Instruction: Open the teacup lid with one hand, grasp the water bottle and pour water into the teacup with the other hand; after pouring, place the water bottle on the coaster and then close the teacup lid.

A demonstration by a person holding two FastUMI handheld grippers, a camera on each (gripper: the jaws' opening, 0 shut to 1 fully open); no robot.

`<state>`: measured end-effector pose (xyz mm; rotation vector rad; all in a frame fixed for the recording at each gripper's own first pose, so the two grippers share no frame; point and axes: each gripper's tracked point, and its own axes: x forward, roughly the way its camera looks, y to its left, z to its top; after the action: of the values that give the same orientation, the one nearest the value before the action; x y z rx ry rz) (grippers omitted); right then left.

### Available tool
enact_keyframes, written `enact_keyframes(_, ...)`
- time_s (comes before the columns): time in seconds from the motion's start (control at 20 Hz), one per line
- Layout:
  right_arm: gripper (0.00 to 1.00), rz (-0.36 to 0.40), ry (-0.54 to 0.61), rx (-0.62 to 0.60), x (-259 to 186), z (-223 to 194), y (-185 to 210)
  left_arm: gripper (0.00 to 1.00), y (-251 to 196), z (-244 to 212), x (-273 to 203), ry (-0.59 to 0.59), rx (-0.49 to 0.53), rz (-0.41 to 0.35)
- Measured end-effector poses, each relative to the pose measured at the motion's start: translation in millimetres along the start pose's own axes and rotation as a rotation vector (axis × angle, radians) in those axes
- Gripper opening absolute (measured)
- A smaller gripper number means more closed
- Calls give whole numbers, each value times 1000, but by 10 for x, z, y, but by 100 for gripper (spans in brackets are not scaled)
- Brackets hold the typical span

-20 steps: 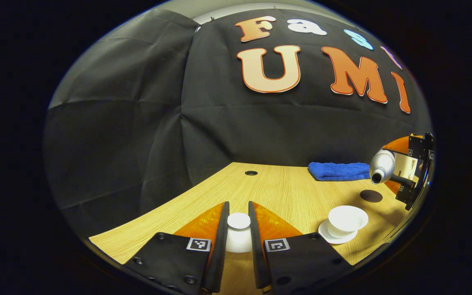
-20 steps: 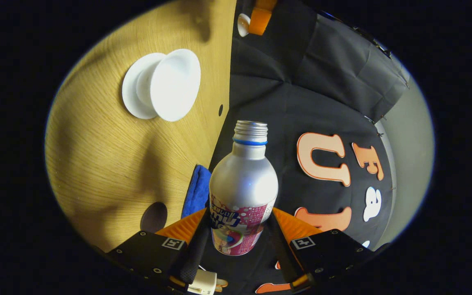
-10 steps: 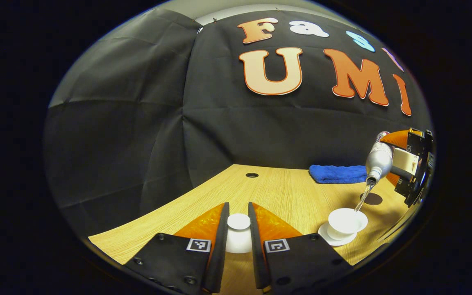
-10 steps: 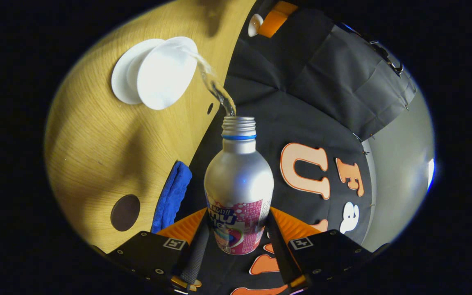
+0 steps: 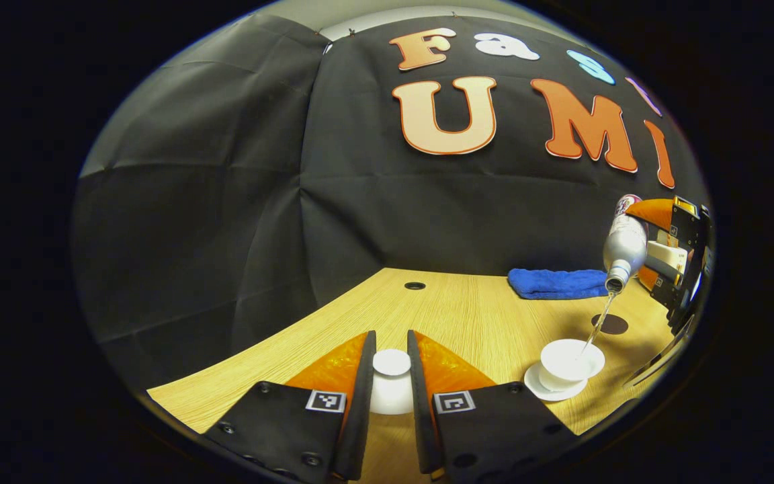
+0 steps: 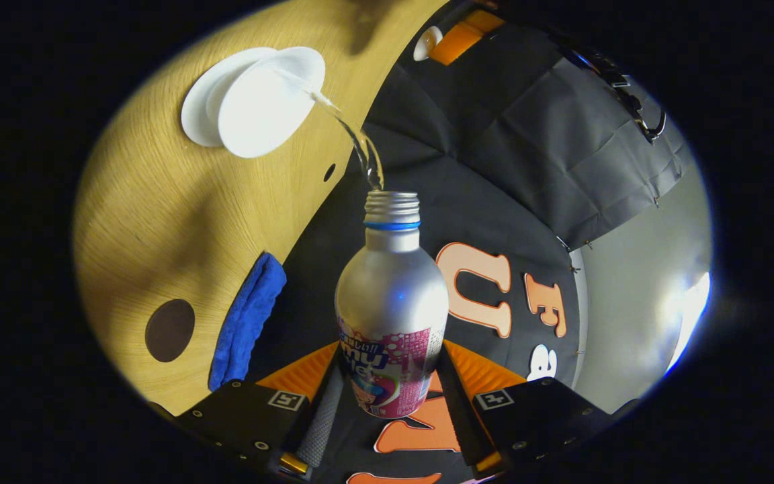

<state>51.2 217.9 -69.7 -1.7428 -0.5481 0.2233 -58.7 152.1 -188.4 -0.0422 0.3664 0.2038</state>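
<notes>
Water bottle (image 6: 392,296) clamped in right gripper (image 6: 390,396), tipped over teacup (image 5: 570,359); left gripper (image 5: 391,376) clamps lid (image 5: 391,363).

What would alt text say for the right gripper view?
The right gripper holds a tilted silver water bottle, pouring a thin stream into a white teacup on its saucer. A blue cloth and dark round coaster lie on the wooden table.

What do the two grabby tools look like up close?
Each tool, left and right, has two black blocks with small screws, and each block carries a little square black-and-white marker. Ridged orange wedges slope from the blocks toward the fingers.
</notes>
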Motion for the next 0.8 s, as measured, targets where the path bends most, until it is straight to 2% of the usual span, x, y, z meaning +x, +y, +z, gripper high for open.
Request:
enact_keyframes(0.5, 76, -107, 25, -59, -4, -22, -77, 34, 14, 27, -18, -6, 0, 2)
enact_keyframes(0.55, 76, -119, 26, -58, -13, -20, -98, 31, 12, 28, -20, -6, 0, 1)
enact_keyframes(0.6, 76, -126, 26, -58, -13, -20, -79, 34, 14, 37, -27, -7, 0, 2)
enact_keyframes(0.65, 76, -130, 25, -60, -15, -12, -78, 31, 14, 27, -27, -8, 1, 0)
enact_keyframes(0.8, 77, -159, 10, -78, -14, -6, -111, 34, 21, 28, -27, -8, -1, 0)
